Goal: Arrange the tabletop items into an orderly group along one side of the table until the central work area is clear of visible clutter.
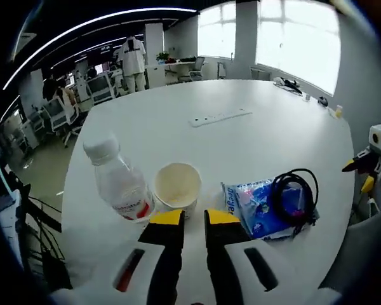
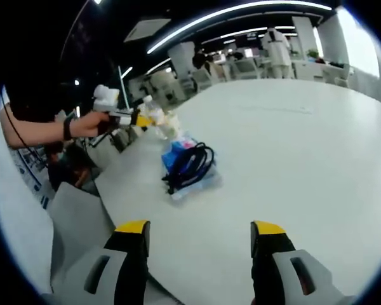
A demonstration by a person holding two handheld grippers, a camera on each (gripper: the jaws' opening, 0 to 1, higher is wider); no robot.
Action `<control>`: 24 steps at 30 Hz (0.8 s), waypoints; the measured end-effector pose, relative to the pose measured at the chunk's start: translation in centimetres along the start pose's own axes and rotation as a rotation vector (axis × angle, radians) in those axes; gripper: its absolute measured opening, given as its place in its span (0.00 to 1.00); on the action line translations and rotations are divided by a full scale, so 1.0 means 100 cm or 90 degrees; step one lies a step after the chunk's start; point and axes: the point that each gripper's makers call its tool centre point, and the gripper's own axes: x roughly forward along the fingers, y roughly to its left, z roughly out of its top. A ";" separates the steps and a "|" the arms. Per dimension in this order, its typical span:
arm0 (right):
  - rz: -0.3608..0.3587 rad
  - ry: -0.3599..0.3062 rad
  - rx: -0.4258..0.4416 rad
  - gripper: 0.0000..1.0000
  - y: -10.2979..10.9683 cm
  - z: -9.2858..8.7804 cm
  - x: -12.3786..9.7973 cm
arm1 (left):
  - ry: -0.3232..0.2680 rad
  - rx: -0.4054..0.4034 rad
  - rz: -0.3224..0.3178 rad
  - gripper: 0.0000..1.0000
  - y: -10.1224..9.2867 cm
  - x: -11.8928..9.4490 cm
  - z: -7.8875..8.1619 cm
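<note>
A clear water bottle (image 1: 119, 182) with a white cap stands near the table's near edge, with a white paper cup (image 1: 176, 185) touching its right side. Further right, a blue packet (image 1: 254, 208) lies flat with a coiled black cable (image 1: 296, 192) on top. My left gripper (image 1: 194, 218) sits just short of the cup, its jaws a narrow gap apart with nothing between them. My right gripper (image 2: 199, 227) stands wide open and empty over the table edge, short of the packet (image 2: 178, 155) and cable (image 2: 192, 164). A hand holds the left gripper (image 2: 137, 119) by the bottle (image 2: 151, 113).
A white power strip (image 1: 219, 117) lies mid-table. Small items (image 1: 292, 84) sit along the far right edge of the white table (image 1: 178, 114). The right gripper (image 1: 359, 175) shows at the right. A grey chair back (image 2: 76, 216) stands by the near edge. Office chairs and people are beyond.
</note>
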 end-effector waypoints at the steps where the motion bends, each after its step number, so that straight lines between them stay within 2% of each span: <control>1: 0.000 0.000 0.000 0.65 0.000 0.000 0.000 | -0.004 -0.010 0.002 0.09 0.000 -0.001 -0.001; 4: 0.003 -0.002 0.001 0.65 0.003 -0.001 0.001 | -0.013 -0.050 0.004 0.09 -0.002 -0.008 -0.009; 8: 0.005 0.001 -0.001 0.65 0.006 -0.004 0.002 | -0.011 -0.063 0.001 0.09 -0.008 -0.013 -0.020; 13: 0.009 0.001 0.000 0.65 0.010 -0.007 0.003 | -0.019 -0.113 -0.013 0.09 -0.021 -0.019 -0.032; 19: 0.014 0.004 -0.001 0.64 0.014 -0.009 0.004 | -0.010 -0.139 -0.030 0.10 -0.040 -0.022 -0.051; 24: 0.018 0.007 -0.003 0.64 0.019 -0.009 0.004 | -0.004 -0.152 -0.038 0.10 -0.048 -0.023 -0.061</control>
